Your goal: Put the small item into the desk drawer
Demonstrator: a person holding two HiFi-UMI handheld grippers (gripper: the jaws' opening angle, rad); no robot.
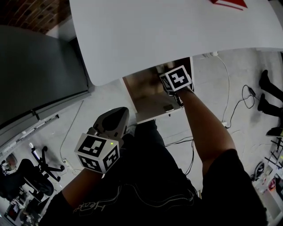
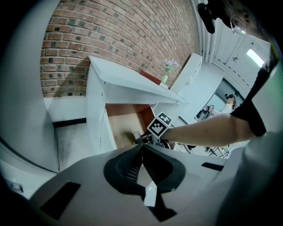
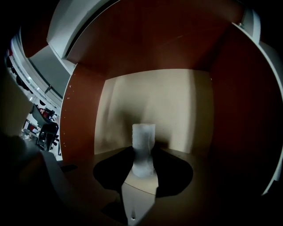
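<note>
The desk drawer (image 1: 148,95) stands pulled out under the white desk (image 1: 154,31). My right gripper (image 1: 176,93) reaches down into it. In the right gripper view a small pale cylinder (image 3: 143,150) stands between the dark pads (image 3: 170,170) over the drawer's tan floor (image 3: 150,97), and my right gripper (image 3: 143,165) is pinched on its lower part. The left gripper view shows the same item (image 2: 132,135) as a pale speck inside the drawer (image 2: 124,123), at the right gripper (image 2: 143,137). My left gripper (image 1: 116,117) hangs shut and empty near my lap, its pads (image 2: 132,165) meeting.
A dark cabinet (image 1: 35,75) stands left of the desk. Cables (image 1: 230,101) trail over the floor at the right, near a pair of shoes (image 1: 265,88). An office chair (image 1: 40,172) is at the lower left. A red item (image 1: 230,3) lies on the desk.
</note>
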